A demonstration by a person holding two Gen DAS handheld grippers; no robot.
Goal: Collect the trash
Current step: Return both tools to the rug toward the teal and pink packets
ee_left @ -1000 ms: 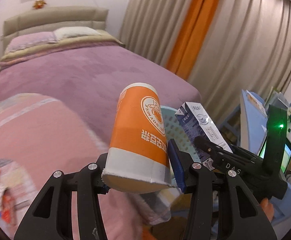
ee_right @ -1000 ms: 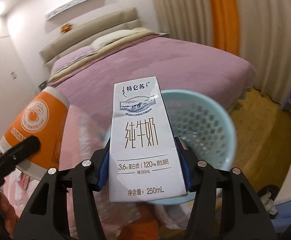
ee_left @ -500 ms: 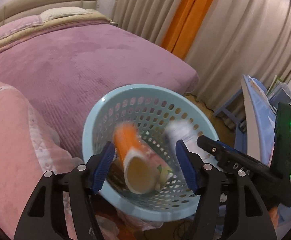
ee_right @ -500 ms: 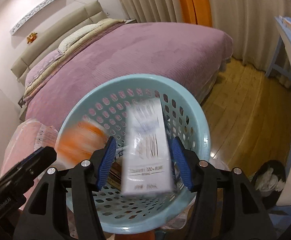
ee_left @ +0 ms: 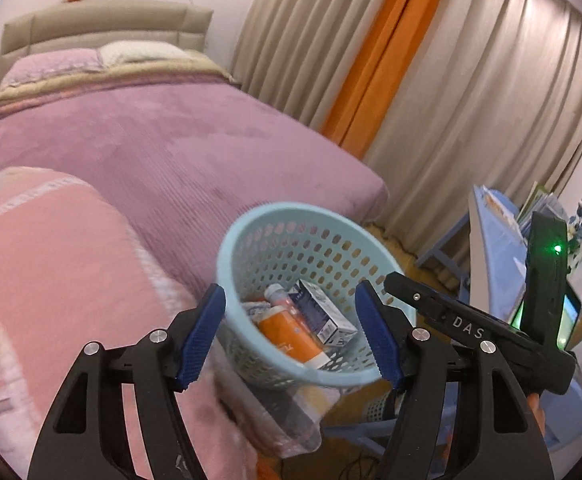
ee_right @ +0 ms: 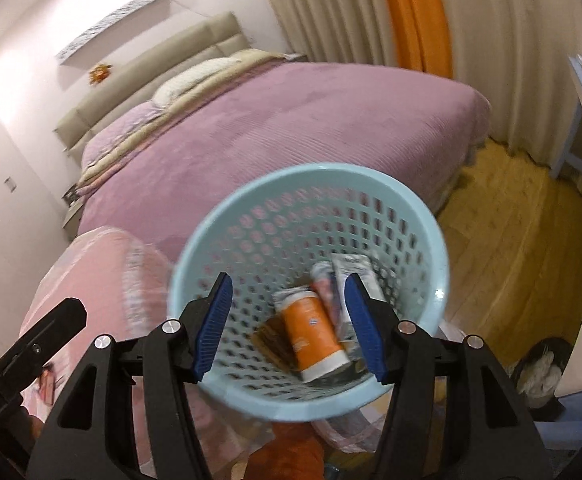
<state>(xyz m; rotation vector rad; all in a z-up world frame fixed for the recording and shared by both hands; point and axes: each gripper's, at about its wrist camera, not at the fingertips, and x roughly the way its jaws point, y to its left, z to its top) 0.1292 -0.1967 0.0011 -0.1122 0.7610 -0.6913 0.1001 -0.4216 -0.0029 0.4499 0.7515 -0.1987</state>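
A light-blue perforated basket stands just ahead of both grippers. Inside it lie an orange paper cup, a white and blue milk carton and a small bottle. My left gripper hovers above the basket's near rim, its jaws opening with nothing between them. My right gripper is open and empty over the basket too. Each gripper's black body shows in the other's view: the right gripper's body and the left gripper's body.
A bed with a purple cover fills the background, and a pink blanket lies at the left. Beige and orange curtains hang behind. A blue desk stands right of the basket, with wooden floor beyond it.
The left gripper let go of the orange cup and the right gripper let go of the milk carton. Both fell into the basket and now lie still. Both grippers are empty.
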